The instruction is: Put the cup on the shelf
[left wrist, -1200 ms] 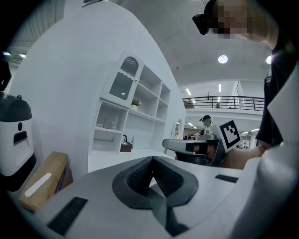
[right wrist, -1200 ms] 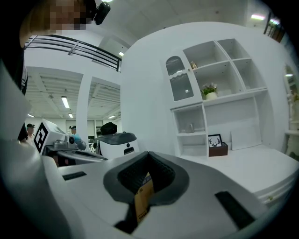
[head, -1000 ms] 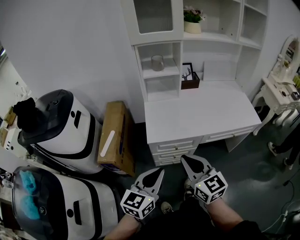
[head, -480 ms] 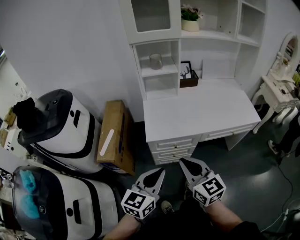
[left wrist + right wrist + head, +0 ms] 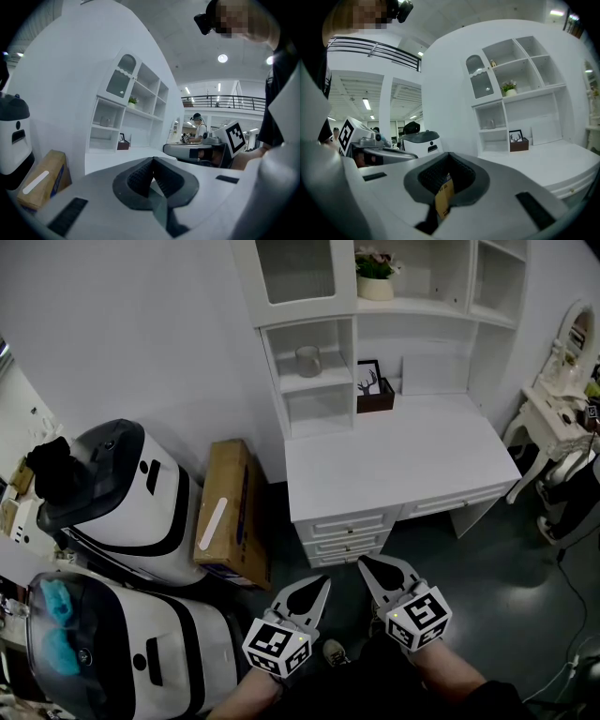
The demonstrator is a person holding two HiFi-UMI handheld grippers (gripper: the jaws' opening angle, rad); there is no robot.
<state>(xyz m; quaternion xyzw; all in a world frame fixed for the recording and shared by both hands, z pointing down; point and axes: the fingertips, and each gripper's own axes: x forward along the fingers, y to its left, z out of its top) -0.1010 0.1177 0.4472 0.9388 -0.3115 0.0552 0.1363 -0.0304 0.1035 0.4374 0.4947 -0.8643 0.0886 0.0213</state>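
Left gripper: hanging low in front of the person, jaws pressing together tip to tip and carrying nothing.
Right gripper: sitting just beside the left one, jaws likewise meeting at the tips. A yellow sliver is showing through the gap below them, and it is looking like the cardboard box behind rather than a held thing.
Cup: standing upright in the upper open cubby of the shelf unit, left of the picture frame and well apart from both grippers.
Change: over the last second the desk and shelves are drifting up and leftward in the head view while both grippers are keeping their place near the body. The head seems to be turning, not the hands working.
Meaning for the task: the cup is already resting on the shelf, so the placing is appearing finished, and no reach is looking under way.
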